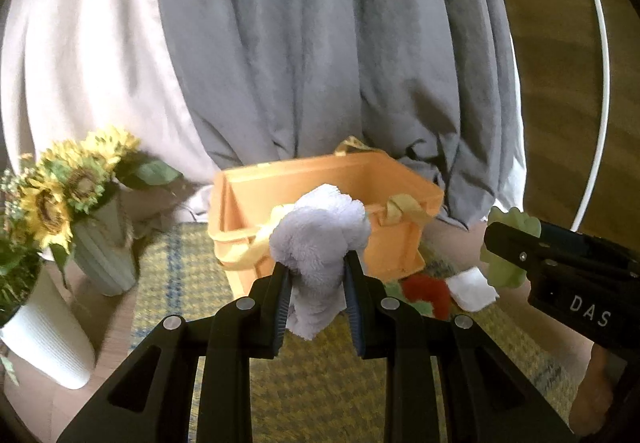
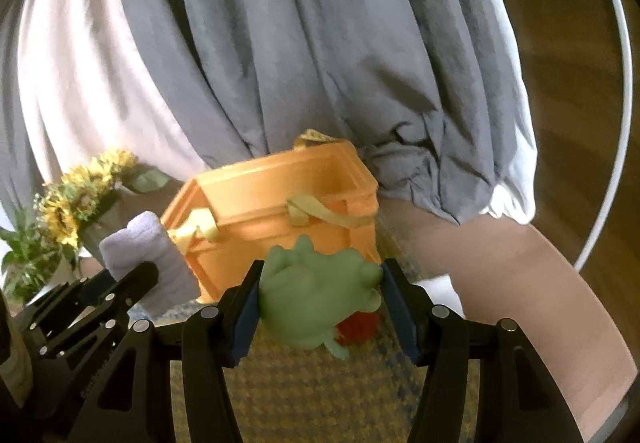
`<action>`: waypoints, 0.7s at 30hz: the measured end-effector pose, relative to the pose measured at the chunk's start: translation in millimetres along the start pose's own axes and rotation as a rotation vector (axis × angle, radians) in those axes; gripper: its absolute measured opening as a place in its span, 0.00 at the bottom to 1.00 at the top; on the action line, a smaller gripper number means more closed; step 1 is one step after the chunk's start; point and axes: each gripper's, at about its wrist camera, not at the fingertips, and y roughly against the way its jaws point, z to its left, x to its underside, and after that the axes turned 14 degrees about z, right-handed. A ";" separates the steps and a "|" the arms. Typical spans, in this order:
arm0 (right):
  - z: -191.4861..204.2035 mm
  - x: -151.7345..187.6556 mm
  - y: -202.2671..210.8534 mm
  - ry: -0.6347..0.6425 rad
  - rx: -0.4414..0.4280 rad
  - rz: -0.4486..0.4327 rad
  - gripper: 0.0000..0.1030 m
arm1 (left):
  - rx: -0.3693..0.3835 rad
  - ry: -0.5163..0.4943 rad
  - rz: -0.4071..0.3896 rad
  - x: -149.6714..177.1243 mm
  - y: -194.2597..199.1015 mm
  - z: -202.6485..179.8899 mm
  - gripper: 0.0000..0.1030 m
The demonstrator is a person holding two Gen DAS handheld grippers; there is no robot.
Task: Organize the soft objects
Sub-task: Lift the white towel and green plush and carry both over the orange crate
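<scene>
Slippage was the main risk. The left gripper (image 1: 318, 297) was clamped narrow on a lilac cloth (image 1: 320, 239), holding only its lower part, so the bulk bulged free above the pads and a loose tail hung below. The right gripper (image 2: 320, 307) was closed at a wider span on a green toy (image 2: 316, 303), a lumpy soft thing that filled the gap between the pads. Both loads hung in the air in front of the orange bin (image 1: 320, 211), which sat on a checked mat (image 1: 320, 383) before grey drapes (image 1: 312, 43).

A quick swing toward the bin could let either piece slide out, since plush gives under pressure and offers little edge to bite. The bin's yellow straps (image 2: 320, 213) lay over its near rim and could snag a gripper or deflect a dropped item outside. The two grippers were near each other, so they could collide over the one opening. A red toy (image 1: 428, 291) and a white cloth (image 1: 472, 289) lay on the mat beside the bin, where anything dropped would land among them. Sunflowers (image 1: 60, 183) in a vase stood at the left, near enough for a wide swing to knock.
</scene>
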 end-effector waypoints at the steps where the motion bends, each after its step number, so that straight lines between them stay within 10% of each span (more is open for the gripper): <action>1: -0.3 -2.3 0.3 0.003 -0.006 -0.005 0.57 | -0.010 0.002 -0.007 -1.5 2.8 -0.4 0.25; 21: -2.7 -62.5 -15.1 0.062 -0.141 -0.093 0.57 | -0.101 0.039 -0.090 -49.2 -5.6 -2.8 0.25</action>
